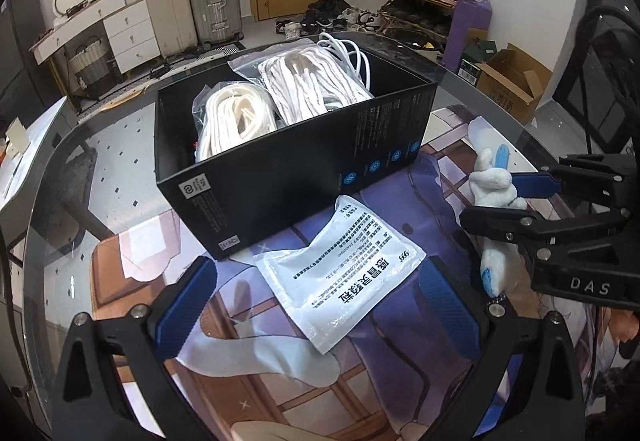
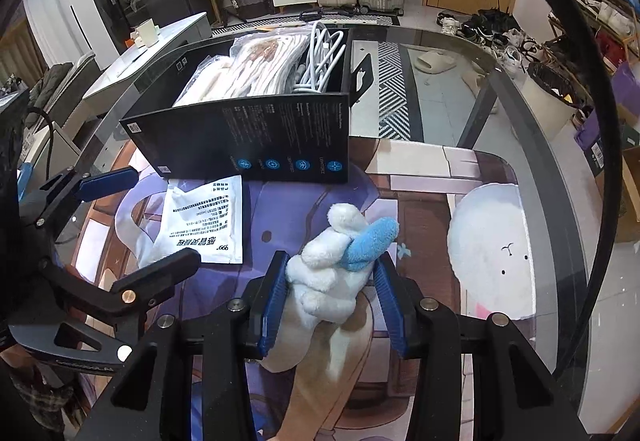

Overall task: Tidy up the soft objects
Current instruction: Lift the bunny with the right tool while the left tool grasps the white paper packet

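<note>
Both tools tilt down — right tool (image 2: 332, 301) clamps plush toy (image 2: 336, 265).

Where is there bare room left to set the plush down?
The box is crowded: two bags of cord and a cable fill it, with a dark gap at its left end. The mat right of the sachet lies bare.

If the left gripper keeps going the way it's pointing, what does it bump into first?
Most likely the white packet lying flat on the mat: it sits between the open fingers of the left gripper, ahead of the black box. Depth is hard to judge.
</note>
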The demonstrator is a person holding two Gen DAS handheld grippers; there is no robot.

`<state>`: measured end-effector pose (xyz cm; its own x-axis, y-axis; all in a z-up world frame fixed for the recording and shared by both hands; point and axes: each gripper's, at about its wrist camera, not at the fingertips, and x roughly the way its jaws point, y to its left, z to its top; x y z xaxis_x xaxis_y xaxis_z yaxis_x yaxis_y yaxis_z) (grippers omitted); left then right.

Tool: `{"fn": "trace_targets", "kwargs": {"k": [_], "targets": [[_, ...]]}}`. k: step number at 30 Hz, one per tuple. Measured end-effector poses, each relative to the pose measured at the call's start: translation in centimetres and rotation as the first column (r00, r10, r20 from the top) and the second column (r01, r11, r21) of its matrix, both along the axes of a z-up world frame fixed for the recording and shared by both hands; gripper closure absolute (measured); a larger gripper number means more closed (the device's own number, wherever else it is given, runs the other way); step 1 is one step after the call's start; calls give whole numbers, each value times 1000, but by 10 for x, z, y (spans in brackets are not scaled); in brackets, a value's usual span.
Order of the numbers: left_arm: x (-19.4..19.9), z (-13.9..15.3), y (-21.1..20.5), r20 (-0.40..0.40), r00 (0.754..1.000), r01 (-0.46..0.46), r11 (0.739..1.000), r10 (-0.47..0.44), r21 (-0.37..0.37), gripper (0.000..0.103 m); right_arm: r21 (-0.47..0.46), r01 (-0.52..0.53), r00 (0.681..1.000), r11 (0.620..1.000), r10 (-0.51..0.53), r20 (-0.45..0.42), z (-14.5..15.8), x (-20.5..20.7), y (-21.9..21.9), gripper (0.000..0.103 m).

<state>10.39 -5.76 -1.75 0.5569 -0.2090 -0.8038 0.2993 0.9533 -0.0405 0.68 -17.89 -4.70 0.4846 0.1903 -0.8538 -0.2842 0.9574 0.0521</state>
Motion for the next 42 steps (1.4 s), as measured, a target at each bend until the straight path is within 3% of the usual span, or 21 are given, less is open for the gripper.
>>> {"fn": "trace_targets", "kwargs": {"k": [4, 23, 28, 33, 42], "targets": [[5, -5, -4, -30, 998, -59, 998, 58, -38, 1, 9, -10, 1000, 1000, 10, 6, 2, 4, -9, 60], [24, -30, -25, -101, 960, -258, 965, 262, 46, 3, 126, -78, 997, 989, 77, 15, -3, 3, -26, 60], [23, -35, -27, -113, 948, -293, 955, 298, 53, 9, 150, -82, 997, 985, 80, 25, -1, 2, -31, 60], [21, -32, -26, -100, 942, -316, 947, 320, 55, 29, 164, -90, 996, 982, 86, 28, 0, 2, -31, 60], [9, -28, -26, -89, 955, -280, 958, 284, 57, 42, 169, -105, 994, 980, 99, 44, 7, 1, -26, 60]]}}
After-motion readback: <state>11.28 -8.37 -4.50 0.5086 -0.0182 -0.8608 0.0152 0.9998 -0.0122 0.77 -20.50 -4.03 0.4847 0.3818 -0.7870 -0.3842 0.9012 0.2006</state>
